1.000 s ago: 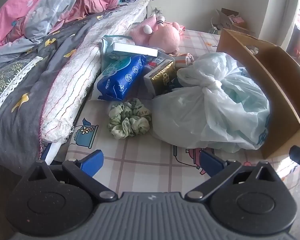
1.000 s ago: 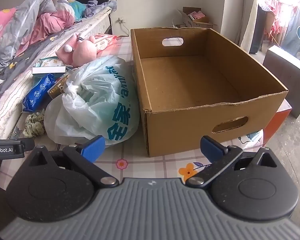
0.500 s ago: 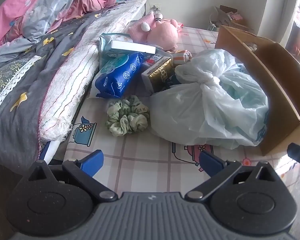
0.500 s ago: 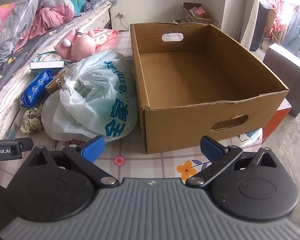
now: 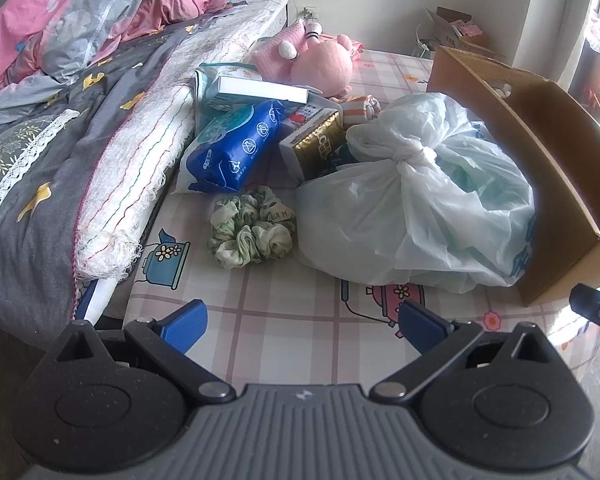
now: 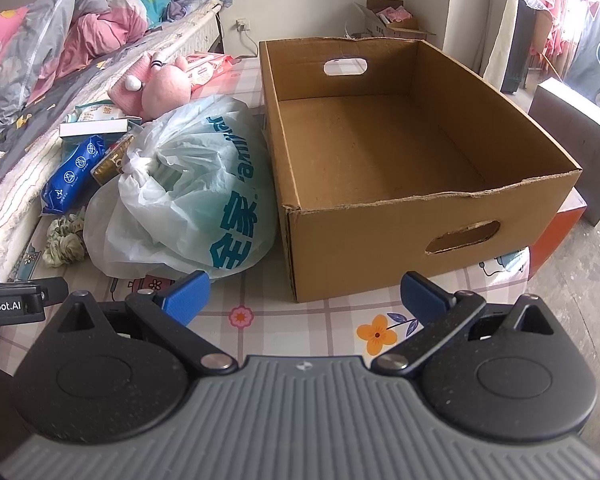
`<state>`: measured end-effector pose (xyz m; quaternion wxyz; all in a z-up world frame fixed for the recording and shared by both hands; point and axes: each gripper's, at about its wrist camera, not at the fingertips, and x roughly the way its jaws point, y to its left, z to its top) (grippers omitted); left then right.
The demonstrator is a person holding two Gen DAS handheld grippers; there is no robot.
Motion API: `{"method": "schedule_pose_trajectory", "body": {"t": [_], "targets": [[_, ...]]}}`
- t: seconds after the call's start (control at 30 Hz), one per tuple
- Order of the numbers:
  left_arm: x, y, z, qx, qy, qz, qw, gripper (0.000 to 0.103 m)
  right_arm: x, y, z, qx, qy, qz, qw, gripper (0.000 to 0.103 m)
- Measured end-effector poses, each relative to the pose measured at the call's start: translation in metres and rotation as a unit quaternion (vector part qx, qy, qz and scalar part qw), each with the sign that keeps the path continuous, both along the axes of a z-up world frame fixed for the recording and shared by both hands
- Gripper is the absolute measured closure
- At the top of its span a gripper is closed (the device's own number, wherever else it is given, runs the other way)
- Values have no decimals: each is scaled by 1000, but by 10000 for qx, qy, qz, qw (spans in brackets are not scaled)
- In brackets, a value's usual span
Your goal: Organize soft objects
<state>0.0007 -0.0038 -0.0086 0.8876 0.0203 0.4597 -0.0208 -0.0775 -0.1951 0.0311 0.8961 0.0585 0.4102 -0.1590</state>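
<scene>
Your left tongs (image 5: 302, 322) stand wide open and hold nothing, their blue pads above the checked cloth of the bench (image 5: 292, 320). Your right tongs (image 6: 304, 294) are likewise spread wide and empty, low over the same cloth just short of the cardboard box (image 6: 380, 236).

The green scrunchie (image 5: 251, 232) lies flat on the bench straight ahead of your left tongs, apart from both pads. It sits just beside the knotted plastic bag (image 5: 416, 216) and just in front of the blue tissue pack (image 5: 236, 146). The bag rests against the left wall of the box, touching it in the right wrist view. A gold-wrapped carton (image 5: 314, 146) leans between the tissue pack and the bag. A white flat box (image 5: 260, 92) lies on top of the pile behind the tissue pack. The pink plush toy (image 5: 316, 62) lies further back on the bench, near the edge of the bed (image 5: 40, 184), whose grey quilt hangs along the left side.

The cardboard box stands upright and open, with a handle slot in its near and far walls; its floor is bare. In the right wrist view, the side of your left tool shows at the left edge.
</scene>
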Motion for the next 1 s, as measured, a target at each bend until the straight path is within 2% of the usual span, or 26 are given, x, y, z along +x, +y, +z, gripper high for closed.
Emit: {"method": "schedule_pose_trajectory", "body": {"t": [1.0], "targets": [[0,0,-1,-4,23,-35,10000,1,0,2,-1,-53,60,26,10000,1]]}}
